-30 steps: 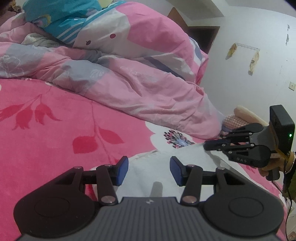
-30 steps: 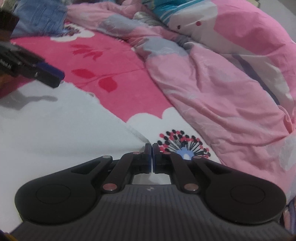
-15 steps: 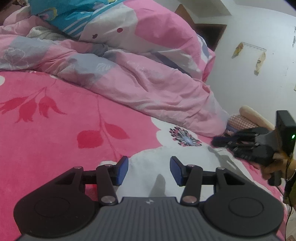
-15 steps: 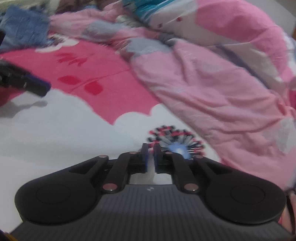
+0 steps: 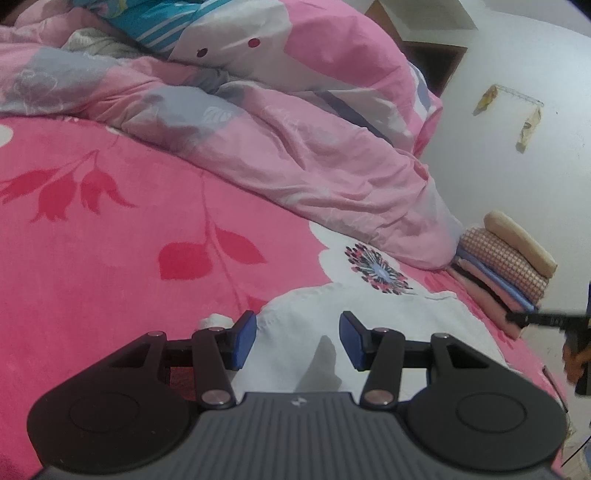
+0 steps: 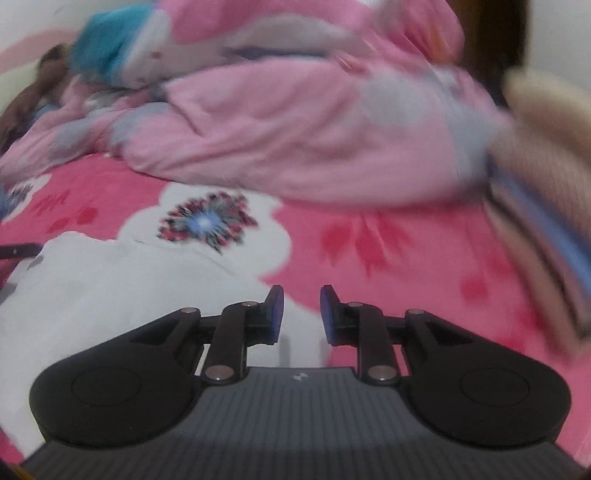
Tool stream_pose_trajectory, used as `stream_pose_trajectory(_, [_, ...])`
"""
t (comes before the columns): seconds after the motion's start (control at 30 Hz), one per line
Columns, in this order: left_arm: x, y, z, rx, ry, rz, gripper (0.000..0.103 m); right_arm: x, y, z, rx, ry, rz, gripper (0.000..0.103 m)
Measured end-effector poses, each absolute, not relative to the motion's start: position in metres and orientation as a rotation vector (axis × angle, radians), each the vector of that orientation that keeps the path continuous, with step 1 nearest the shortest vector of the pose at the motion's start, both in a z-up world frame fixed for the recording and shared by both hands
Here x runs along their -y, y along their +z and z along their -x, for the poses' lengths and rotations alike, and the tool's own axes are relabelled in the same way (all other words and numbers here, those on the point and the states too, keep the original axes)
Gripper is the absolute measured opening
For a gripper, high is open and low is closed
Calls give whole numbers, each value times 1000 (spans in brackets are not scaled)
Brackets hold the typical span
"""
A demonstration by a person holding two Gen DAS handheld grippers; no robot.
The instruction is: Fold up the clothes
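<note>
The white garment point(image 5: 354, 317) lies spread flat on the bed point(image 5: 92, 266), on a pink sheet printed with red leaves and a white flower, at the near edge just ahead of both tools. In the left wrist view, going left to right, bare pink sheet fills the left side, and the left gripper point(image 5: 297, 339) hovers low over the garment's near part with its blue-padded jaws wide apart and nothing between them; a small white fold of cloth pokes out just beside its left finger. Farther back a crumpled pink duvet point(image 5: 295, 147) is heaped across the far side of the bed, with a blue striped cloth point(image 5: 159, 18) on top at the far left. To the right of the duvet's end sits a stack of folded clothes point(image 5: 506, 266), checked and plain layers topped by a cream roll. At the far right edge the right gripper's dark fingers come in sideways, near the stack, with part of a hand point(image 5: 578, 363) behind them.

The right wrist view is blurred. There the garment point(image 6: 110, 288) fills the near left, the right gripper point(image 6: 298, 314) is beside its right edge over the sheet, jaws apart and empty, and the folded stack point(image 6: 546, 192) looms at the right.
</note>
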State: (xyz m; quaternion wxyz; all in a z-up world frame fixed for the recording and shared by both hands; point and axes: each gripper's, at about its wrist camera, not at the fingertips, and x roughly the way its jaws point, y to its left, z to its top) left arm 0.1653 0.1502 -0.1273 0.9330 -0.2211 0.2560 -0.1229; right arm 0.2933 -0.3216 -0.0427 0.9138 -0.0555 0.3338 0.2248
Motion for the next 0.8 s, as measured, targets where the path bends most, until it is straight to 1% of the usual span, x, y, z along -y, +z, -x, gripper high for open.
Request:
stream_pose_trajectory(0.07, [-152,-128,-166,-528,-252,466,50,345,-47,-289,-711,397,8,22])
stream_pose_trajectory(0.13, [-154,-129,-167,-531,-253,480,50,374,-37,-273,-691,337,-92,22])
stream_pose_trajectory(0.27, [-157,-125,-162,-493,-238,500,50,436,18,-202,-558,188,-173,22])
stream_pose_trajectory(0.4, [-148,-93,-143,-408,-248,437,51,494,92,-99,-394,6,-140,24])
stream_pose_trajectory(0.5, [-119,-59,-128,-437,-359,376,53,510,131,-39,-314,-97,-61,29])
stream_pose_trajectory(0.57, [-91,-45,-121,-496,-454,341,54,513,142,-18,-299,-103,-53,37])
stream_pose_trajectory(0.63, [-54,-47,-114,-576,-572,347,54,511,132,-19,-328,-44,-101,47])
stream_pose_trajectory(0.67, [-36,-49,-110,-615,-630,349,54,508,123,-24,-350,-3,-135,49])
stream_pose_trajectory(0.73, [1,-52,-103,-694,-748,354,53,493,88,-50,-435,109,-211,51])
stream_pose_trajectory(0.77, [20,-55,-100,-725,-793,342,51,482,68,-67,-488,169,-253,51])
stream_pose_trajectory(0.8, [39,-62,-96,-734,-804,306,50,468,46,-87,-542,222,-295,51])
